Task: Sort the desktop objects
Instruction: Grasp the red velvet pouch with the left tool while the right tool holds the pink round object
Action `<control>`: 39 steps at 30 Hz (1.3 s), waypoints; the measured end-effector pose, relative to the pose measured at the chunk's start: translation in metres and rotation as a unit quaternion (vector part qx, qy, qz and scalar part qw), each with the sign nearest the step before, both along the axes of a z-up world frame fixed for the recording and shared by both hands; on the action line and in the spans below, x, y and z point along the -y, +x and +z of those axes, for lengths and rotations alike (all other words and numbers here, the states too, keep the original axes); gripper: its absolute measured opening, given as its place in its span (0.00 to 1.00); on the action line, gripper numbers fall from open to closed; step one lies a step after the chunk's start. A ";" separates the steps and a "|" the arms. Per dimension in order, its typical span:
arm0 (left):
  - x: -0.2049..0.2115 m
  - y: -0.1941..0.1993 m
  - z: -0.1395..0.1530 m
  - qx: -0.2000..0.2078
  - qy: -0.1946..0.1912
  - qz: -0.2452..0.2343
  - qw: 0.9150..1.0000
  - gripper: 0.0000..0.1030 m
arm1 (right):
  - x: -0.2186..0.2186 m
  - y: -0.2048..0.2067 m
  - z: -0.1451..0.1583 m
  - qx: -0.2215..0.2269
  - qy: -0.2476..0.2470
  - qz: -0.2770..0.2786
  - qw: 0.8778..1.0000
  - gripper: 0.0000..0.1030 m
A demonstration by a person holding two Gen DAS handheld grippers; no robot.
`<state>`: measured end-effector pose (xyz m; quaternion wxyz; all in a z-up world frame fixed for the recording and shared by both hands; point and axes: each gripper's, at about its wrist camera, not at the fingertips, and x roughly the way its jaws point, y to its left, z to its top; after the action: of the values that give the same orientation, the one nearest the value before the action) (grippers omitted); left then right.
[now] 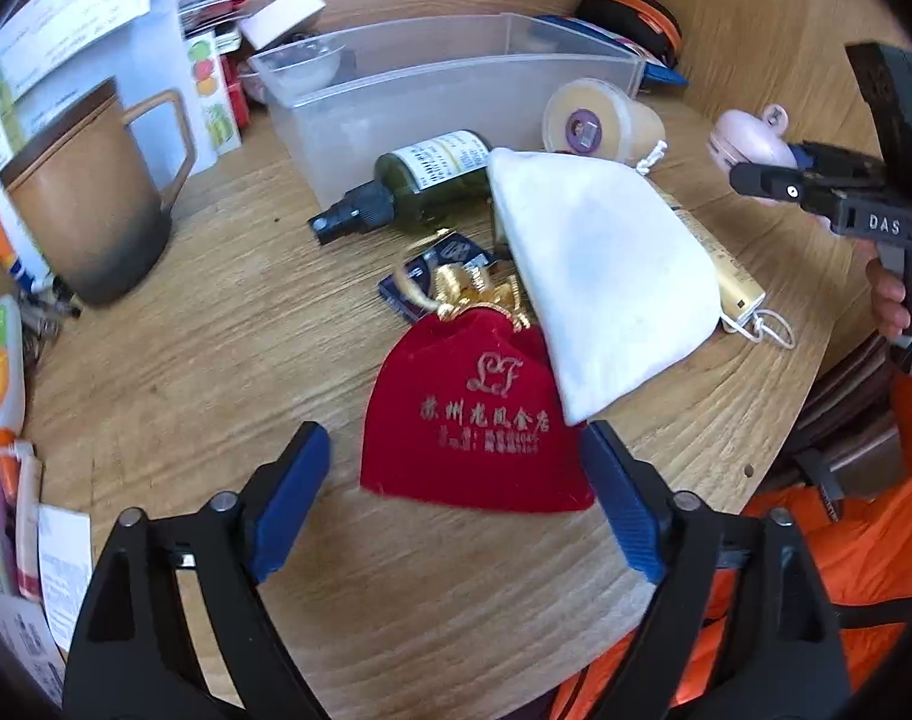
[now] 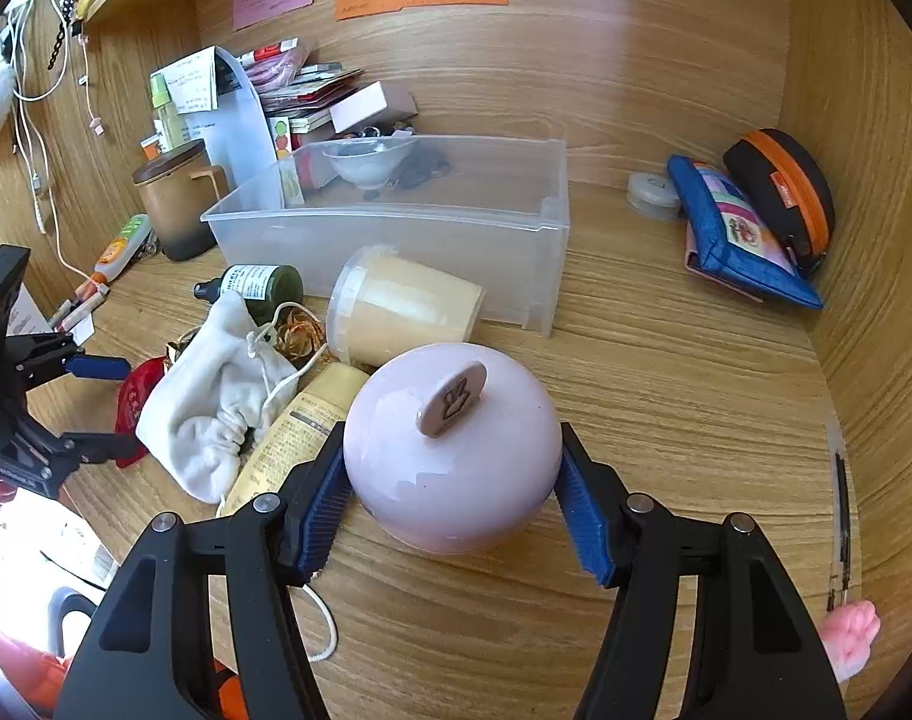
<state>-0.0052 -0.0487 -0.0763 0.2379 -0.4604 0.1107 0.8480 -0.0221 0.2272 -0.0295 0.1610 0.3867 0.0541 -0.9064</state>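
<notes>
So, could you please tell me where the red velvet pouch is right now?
In the left wrist view the red velvet pouch lies flat on the desk between the open left gripper, partly under the white drawstring bag.

Wooden bench [image 1: 186, 360]. Just ahead of the left claw [image 1: 456, 504]: red pouch [image 1: 474, 420], white pouch [image 1: 600, 276]. Beyond those: green bottle [image 1: 420, 180], clear bin [image 1: 444, 90]. Far left: brown mug [image 1: 90, 192].

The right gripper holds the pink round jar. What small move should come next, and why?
Probably carry the pink jar forward toward the clear bin: the right gripper already clamps it on both sides, and the bin stands open just behind the clutter.
</notes>
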 end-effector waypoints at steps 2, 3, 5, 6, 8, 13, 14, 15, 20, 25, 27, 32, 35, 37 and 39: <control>-0.003 -0.005 -0.001 0.003 0.002 -0.003 1.000 0.85 | 0.002 -0.002 -0.001 0.003 0.000 0.002 1.000 0.58; -0.004 -0.007 -0.001 0.000 0.003 -0.001 1.000 0.86 | 0.002 -0.004 -0.002 0.004 0.000 0.003 1.000 0.58; -0.007 -0.010 -0.002 -0.007 0.005 0.000 1.000 0.86 | 0.001 -0.006 -0.002 0.008 -0.004 0.004 1.000 0.58; -0.008 -0.011 -0.002 -0.011 0.006 0.000 1.000 0.85 | 0.001 -0.007 -0.003 0.009 -0.005 0.004 1.000 0.58; -0.010 -0.011 0.000 -0.020 0.016 -0.002 1.000 0.68 | 0.001 -0.008 -0.004 0.011 -0.007 0.004 1.000 0.58; -0.016 0.001 0.006 -0.020 0.038 -0.010 0.999 0.26 | 0.001 -0.009 -0.005 0.014 -0.007 0.005 1.000 0.58; -0.015 0.006 0.009 -0.028 0.039 -0.009 0.999 0.24 | 0.001 -0.008 -0.004 0.014 -0.009 0.006 1.000 0.58; -0.014 0.009 0.011 -0.032 0.043 -0.006 0.999 0.24 | 0.001 -0.008 -0.004 0.013 -0.010 0.007 1.000 0.58; 0.007 0.017 0.026 -0.036 0.092 0.022 0.995 0.24 | 0.004 -0.005 0.001 0.007 -0.011 0.013 1.000 0.58; 0.021 0.018 0.028 -0.031 0.124 0.043 0.991 0.26 | 0.009 -0.001 0.004 0.001 -0.011 0.019 1.000 0.58; 0.027 0.019 0.029 -0.032 0.135 0.049 0.989 0.26 | 0.010 0.001 0.005 -0.001 -0.008 0.021 1.000 0.58; 0.035 0.010 0.022 -0.019 0.141 0.067 0.988 0.25 | 0.011 0.005 0.006 -0.005 -0.006 0.023 1.000 0.58; 0.037 0.001 0.019 -0.016 0.141 0.086 0.986 0.07 | 0.012 0.006 0.008 -0.009 -0.006 0.022 1.000 0.58; 0.040 -0.002 0.023 -0.025 0.149 0.097 0.984 0.07 | 0.012 0.006 0.009 -0.012 -0.004 0.022 1.000 0.58; 0.043 -0.003 0.028 -0.036 0.155 0.107 0.981 0.04 | 0.012 0.006 0.010 -0.013 -0.005 0.021 1.000 0.58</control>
<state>-0.0078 -0.0916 -0.0483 0.2098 -0.3961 -0.0638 0.8916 -0.0162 0.2155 -0.0191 0.1810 0.3729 0.0597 -0.9081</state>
